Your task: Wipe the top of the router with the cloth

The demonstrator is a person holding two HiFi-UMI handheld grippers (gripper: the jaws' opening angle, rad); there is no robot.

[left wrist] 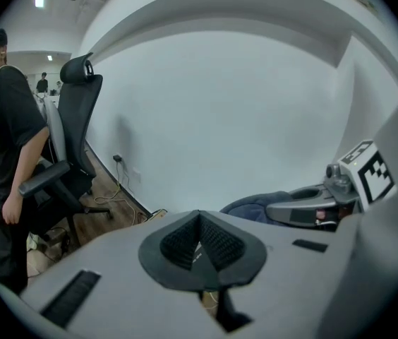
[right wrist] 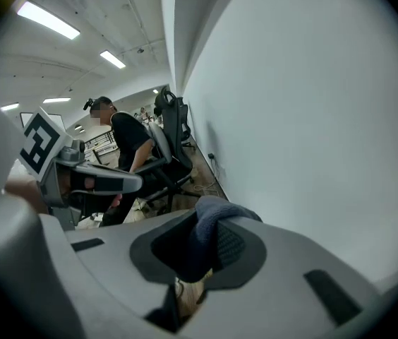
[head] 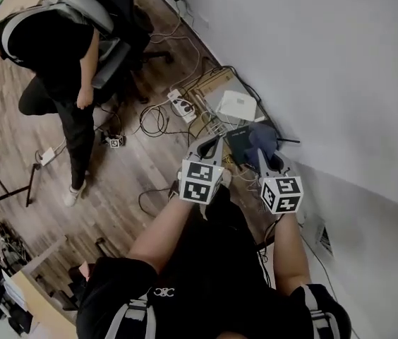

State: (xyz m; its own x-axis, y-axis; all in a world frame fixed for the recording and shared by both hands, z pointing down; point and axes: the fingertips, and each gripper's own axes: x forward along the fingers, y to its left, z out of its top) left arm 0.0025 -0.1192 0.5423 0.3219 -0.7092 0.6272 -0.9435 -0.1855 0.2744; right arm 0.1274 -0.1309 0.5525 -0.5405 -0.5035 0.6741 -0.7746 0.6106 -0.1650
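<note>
In the head view a dark router (head: 238, 140) with a thin antenna lies on the floor by the wall, among cables. My right gripper (head: 269, 155) hovers over it, shut on a blue-grey cloth (head: 262, 137) that bunches out past its tips. The right gripper view shows the cloth (right wrist: 207, 233) pinched between the pads. My left gripper (head: 212, 144) hangs just left of the router, jaws shut with nothing between them; its pads (left wrist: 216, 244) meet in a V. From the left gripper view I see the right gripper (left wrist: 310, 207) and the cloth (left wrist: 254, 205) at the right.
A white box-shaped device (head: 238, 106) sits on cardboard beyond the router. A power strip (head: 181, 106) and tangled cables lie on the wooden floor. A person in black (head: 58, 55) stands by an office chair (head: 118, 20) at upper left. The white wall (head: 326, 69) runs along the right.
</note>
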